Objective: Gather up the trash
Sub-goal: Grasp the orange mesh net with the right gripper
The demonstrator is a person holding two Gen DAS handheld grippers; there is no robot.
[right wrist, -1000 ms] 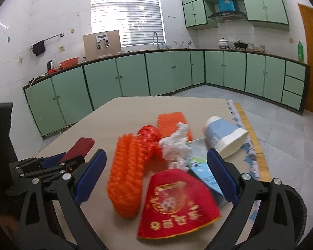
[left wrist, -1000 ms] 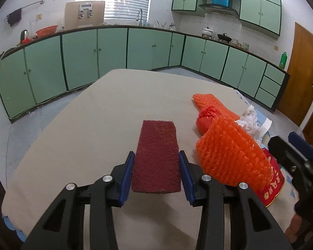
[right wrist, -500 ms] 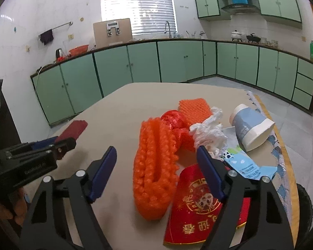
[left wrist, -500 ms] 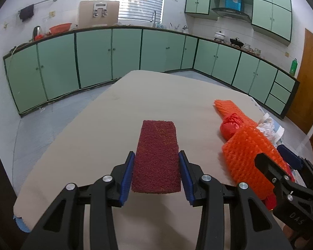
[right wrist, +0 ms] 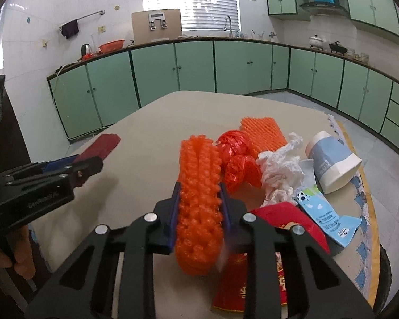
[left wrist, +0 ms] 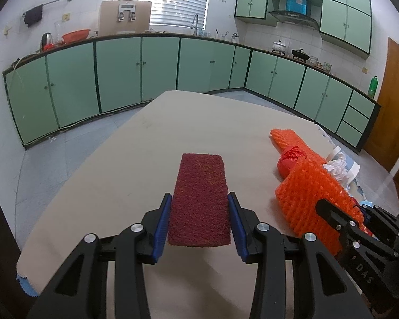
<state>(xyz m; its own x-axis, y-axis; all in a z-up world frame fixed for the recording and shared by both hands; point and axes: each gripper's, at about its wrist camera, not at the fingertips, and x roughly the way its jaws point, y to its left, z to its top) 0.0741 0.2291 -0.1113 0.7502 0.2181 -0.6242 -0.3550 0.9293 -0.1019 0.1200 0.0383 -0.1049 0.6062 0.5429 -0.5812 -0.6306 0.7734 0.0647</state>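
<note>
Since 0.5 s ago, right gripper (right wrist: pixel 198 207) has closed onto orange foam net (right wrist: pixel 198 186), beside the red plastic ball (right wrist: pixel 232 143). Left gripper (left wrist: pixel 198 219) clamps maroon scouring pad (left wrist: pixel 199 199) above table (left wrist: pixel 146 143). Step: gathering. Next, likely lift net clear.

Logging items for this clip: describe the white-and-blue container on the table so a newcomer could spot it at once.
On the beige table, look at the trash pile to the right of the right gripper. At its far right edge lies the container, tipped on its side beside the crumpled white tissue; it alone is smooth, rigid and pale blue with white ends.
</note>
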